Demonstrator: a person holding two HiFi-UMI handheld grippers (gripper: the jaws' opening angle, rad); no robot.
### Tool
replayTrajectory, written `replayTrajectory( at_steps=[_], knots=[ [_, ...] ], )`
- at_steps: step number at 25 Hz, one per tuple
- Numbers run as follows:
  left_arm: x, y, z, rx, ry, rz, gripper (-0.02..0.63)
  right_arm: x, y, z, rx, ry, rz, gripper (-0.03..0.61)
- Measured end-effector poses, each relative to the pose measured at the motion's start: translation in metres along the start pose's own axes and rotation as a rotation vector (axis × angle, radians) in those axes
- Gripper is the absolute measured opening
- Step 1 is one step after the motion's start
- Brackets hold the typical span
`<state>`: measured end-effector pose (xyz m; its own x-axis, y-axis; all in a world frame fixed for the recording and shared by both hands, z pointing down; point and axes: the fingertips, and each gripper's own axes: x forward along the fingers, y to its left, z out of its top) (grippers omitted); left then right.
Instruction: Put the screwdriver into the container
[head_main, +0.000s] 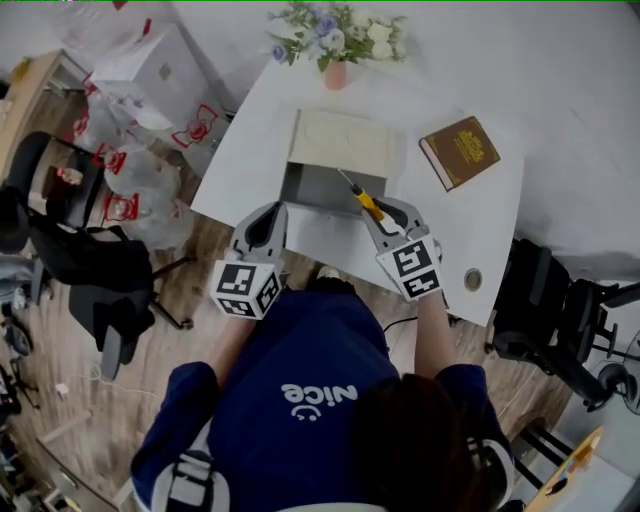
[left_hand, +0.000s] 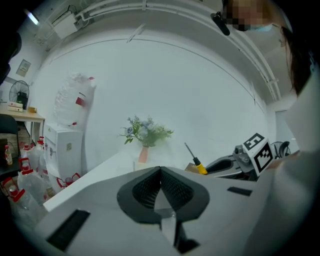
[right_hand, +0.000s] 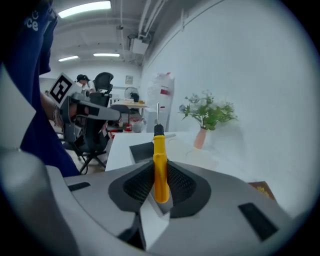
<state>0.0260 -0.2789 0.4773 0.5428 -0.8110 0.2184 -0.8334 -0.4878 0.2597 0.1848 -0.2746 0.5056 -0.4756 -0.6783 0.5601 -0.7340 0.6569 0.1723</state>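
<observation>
- right gripper (head_main: 384, 212) clenched on the yellow screwdriver (head_main: 364, 198), its tip over the open container (head_main: 308, 190).
- left gripper (head_main: 267, 220) pinched together, empty, near the container's front edge.
- container on the table (head_main: 490, 225).

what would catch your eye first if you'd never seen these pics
The yellow screwdriver stands out first, gripped in the right claw with its shaft pointing toward the open grey container in the middle of the white table. Next come the pink vase of flowers at the table's far edge and the brown book to the container's right.
</observation>
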Motion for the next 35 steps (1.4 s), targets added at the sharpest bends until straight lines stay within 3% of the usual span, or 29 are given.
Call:
replayTrajectory(
  at_steps=[3, 9, 19, 35],
  knots=[
    [-0.004, 0.009, -0.002, -0.011, -0.001, 0.039, 0.017, 0.021, -0.002, -0.006, -0.102, 0.077, 0.059, 0.095],
    [-0.015, 0.036, -0.003, -0.037, 0.000, 0.139, 0.017, 0.061, -0.006, -0.023, -0.211, 0.235, 0.147, 0.095],
    [-0.029, 0.062, -0.007, -0.066, 0.005, 0.240, 0.017, 0.101, -0.001, -0.046, -0.270, 0.413, 0.256, 0.094],
    [-0.040, 0.083, -0.020, -0.081, 0.044, 0.296, 0.017, 0.140, 0.009, -0.072, -0.298, 0.609, 0.320, 0.095]
  ],
)
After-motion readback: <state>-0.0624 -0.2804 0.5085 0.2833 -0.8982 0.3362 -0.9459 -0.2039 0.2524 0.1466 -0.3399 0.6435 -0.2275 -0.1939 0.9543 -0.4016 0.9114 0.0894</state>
